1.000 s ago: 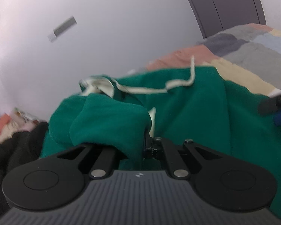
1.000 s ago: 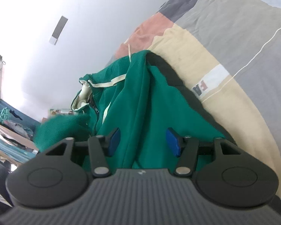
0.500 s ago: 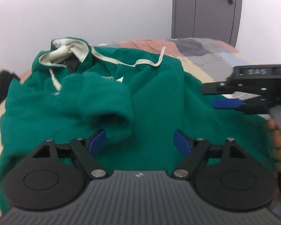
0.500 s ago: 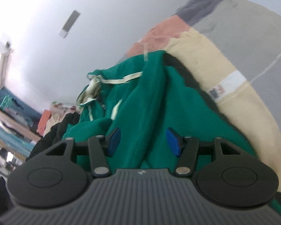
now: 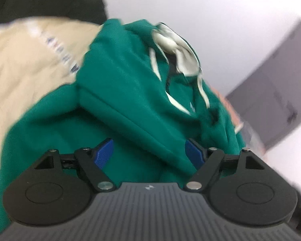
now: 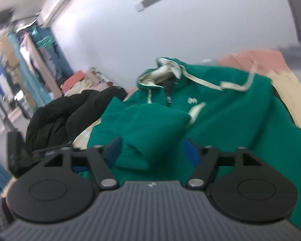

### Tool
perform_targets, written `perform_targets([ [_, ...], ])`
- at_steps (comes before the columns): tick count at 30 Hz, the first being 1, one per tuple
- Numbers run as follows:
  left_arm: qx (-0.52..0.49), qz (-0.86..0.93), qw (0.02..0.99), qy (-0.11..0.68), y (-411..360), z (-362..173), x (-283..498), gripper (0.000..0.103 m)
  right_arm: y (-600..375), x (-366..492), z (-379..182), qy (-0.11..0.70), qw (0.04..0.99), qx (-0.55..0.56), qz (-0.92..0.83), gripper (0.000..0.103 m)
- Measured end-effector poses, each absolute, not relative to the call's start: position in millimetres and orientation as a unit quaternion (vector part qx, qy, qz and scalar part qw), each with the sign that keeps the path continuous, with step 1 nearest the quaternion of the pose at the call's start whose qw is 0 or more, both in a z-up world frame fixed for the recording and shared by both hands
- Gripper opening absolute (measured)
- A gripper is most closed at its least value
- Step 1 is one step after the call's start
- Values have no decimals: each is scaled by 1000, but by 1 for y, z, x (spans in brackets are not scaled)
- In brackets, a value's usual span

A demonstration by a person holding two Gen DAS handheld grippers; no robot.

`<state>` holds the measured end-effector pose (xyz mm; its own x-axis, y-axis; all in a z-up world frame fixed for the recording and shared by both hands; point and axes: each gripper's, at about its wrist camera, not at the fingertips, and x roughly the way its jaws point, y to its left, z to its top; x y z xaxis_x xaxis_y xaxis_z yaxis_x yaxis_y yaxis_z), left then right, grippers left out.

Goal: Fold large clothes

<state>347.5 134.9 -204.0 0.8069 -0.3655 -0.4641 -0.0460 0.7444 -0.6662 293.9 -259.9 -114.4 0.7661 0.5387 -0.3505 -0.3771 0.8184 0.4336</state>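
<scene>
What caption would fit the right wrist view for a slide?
Open right gripper hovers over a green hoodie on the bed, sleeve folded across, black jacket beside it.

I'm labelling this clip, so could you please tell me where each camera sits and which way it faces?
Left wrist: on the left gripper, open, looking along its fingers over the green hoodie on the bed.
Right wrist: on the right gripper, open, facing the hoodie, black clothes beyond.
Both views share the hoodie.
</scene>
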Motion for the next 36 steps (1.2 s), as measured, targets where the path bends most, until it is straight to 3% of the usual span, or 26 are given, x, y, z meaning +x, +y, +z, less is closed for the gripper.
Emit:
perform_targets([
  [6,-421,-103,864,256,167,-222,370,60,-211,311,-123,249,941,43,226,75],
  [8,-433,-93,861,250,175,-226,374,46,-194,320,-133,261,944,3,199,75],
  [10,-443,-93,858,243,182,-229,383,26,-186,332,-142,270,946,-2,182,75],
  [13,-450,-89,858,229,193,-228,384,15,-185,338,-146,258,957,-2,136,74],
  [24,-500,-51,844,189,228,-226,373,14,-227,313,-138,199,964,148,94,74],
  [32,-476,-21,850,224,234,-233,375,15,-272,312,-154,276,926,252,50,76],
  [35,-447,-10,863,236,229,-223,372,28,-276,306,-146,262,936,233,29,77],
  [36,-442,-8,865,238,228,-222,369,38,-276,301,-143,255,939,229,28,77],
])
